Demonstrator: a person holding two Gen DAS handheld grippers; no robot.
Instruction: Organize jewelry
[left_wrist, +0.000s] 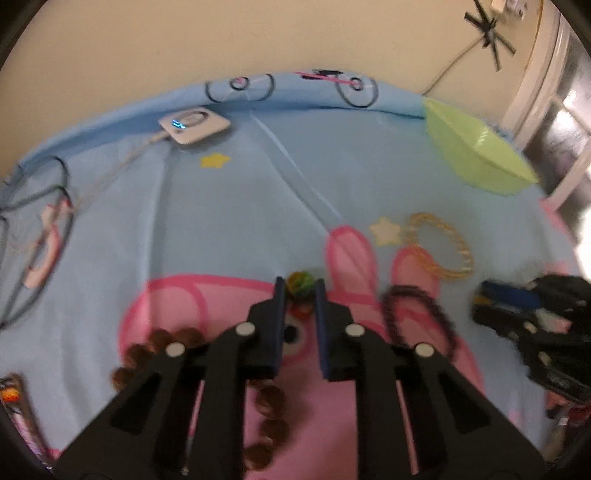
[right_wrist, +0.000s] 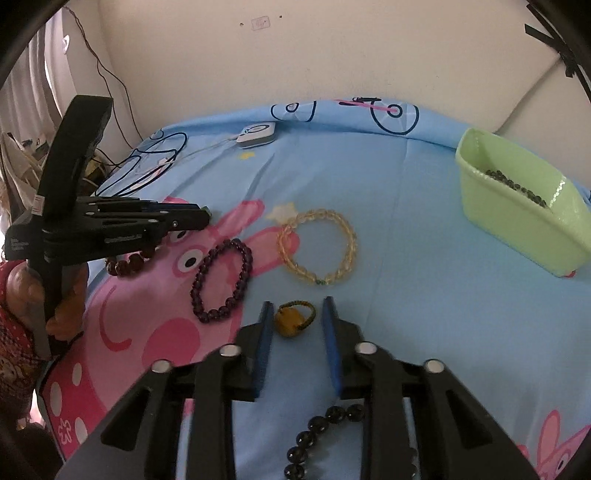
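Observation:
In the left wrist view my left gripper (left_wrist: 300, 291) is shut on a small many-coloured bead piece (left_wrist: 301, 282), which lies on the pink pig print. Seen from the side in the right wrist view, the left gripper (right_wrist: 205, 218) hovers low over brown-red beads (right_wrist: 125, 264). My right gripper (right_wrist: 297, 310) stands with its pads close against a yellow stone ring with a green cord band (right_wrist: 293, 320) on the blue sheet. A purple bead bracelet (right_wrist: 221, 280) and a pale yellow crystal bracelet (right_wrist: 317, 247) lie just beyond it. In the left wrist view the right gripper (left_wrist: 487, 299) is blurred.
A light green basket (right_wrist: 517, 229) with a dark bead strand (right_wrist: 517, 186) inside stands at the back right. Black beads (right_wrist: 317, 432) lie under the right gripper. A white device (right_wrist: 256, 133) with a cable sits by the wall. A hand (right_wrist: 26, 295) holds the left gripper.

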